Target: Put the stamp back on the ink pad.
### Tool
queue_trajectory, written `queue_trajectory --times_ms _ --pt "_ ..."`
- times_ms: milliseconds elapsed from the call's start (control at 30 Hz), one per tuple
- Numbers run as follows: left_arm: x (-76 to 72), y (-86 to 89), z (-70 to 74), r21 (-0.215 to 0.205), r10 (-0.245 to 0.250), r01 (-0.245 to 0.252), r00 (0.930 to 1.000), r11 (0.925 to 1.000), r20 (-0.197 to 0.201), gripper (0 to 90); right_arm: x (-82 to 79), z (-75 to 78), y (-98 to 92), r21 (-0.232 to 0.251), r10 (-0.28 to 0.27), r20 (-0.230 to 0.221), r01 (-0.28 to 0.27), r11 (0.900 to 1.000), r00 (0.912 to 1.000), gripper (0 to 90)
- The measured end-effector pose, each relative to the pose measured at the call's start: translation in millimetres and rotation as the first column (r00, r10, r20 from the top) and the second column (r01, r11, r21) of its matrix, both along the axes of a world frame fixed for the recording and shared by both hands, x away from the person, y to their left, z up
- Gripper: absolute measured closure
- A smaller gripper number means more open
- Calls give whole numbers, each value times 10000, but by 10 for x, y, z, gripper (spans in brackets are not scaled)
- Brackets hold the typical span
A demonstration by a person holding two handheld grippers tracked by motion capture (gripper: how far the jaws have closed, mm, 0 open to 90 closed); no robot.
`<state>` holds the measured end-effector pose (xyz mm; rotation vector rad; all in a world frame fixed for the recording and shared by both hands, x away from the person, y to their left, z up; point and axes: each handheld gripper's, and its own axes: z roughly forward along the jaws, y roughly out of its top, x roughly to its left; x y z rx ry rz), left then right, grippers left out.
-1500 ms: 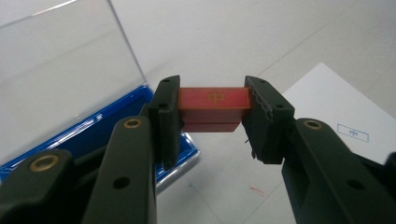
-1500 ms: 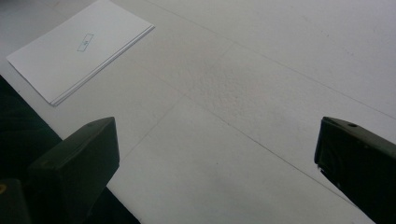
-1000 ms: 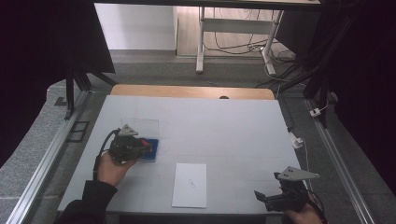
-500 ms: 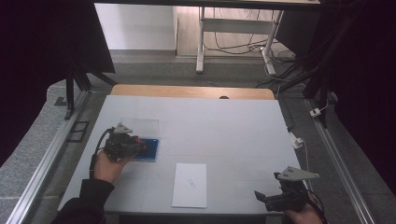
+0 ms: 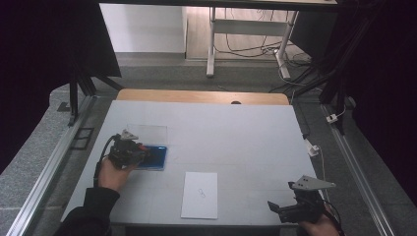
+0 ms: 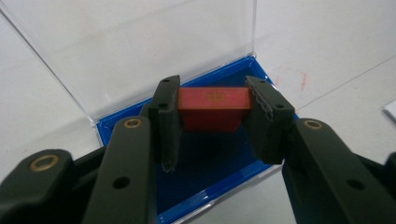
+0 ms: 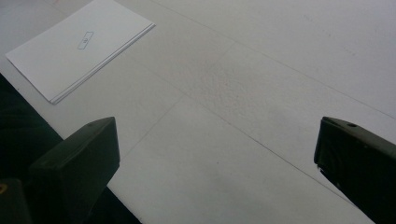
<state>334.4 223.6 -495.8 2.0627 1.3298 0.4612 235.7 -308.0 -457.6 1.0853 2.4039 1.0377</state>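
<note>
1. Because its clear lid (image 6: 140,42) is swung up and back on the far side, the blue-lined case (image 6: 210,163) lies open on the left part of the table (image 5: 236,132), so a thing can be lowered straight into it.
2. Over that case the left tongs (image 6: 214,119) are clamped on a red block (image 6: 214,108), one pad on each short end; the block hangs level above the blue lining, and I cannot tell whether it touches the floor of the case yet.
3. Gripping it by the ends leaves the block's underside free, which I judge suits setting it down flat.
4. From the high view, the left hand (image 5: 113,172) reaches in from the near-left edge, with the left tongs (image 5: 132,153) pointing rightward over the case (image 5: 153,158).
5. At the near-right corner the right tongs (image 5: 280,210) wait with jaws wide apart and nothing between them, aimed left toward the white sheet (image 5: 199,194) lying near the middle of the near edge.
</note>
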Motion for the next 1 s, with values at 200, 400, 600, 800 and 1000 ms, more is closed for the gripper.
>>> queue_trajectory --times_ms 200,400,600,800,1000 --pt "38 -13 -55 237 -30 33 9999 9997 -120 580 -1 0 2 -26 17 -1 -17 10000 10000 1" --pt "50 -36 -91 432 -128 135 9998 9990 -149 579 -4 0 5 -24 31 3 -31 10000 10000 1" --pt "60 -53 -94 455 -23 33 9998 9990 -212 580 -4 1 6 -66 53 -22 -54 10000 10000 1" --pt "70 -49 -94 367 32 -23 9996 9993 -263 579 -4 0 9 -63 56 -16 -56 10000 10000 1" --pt "80 -28 -95 166 122 -114 9988 9998 -477 559 -4 0 7 -50 58 -14 -58 10000 10000 1"
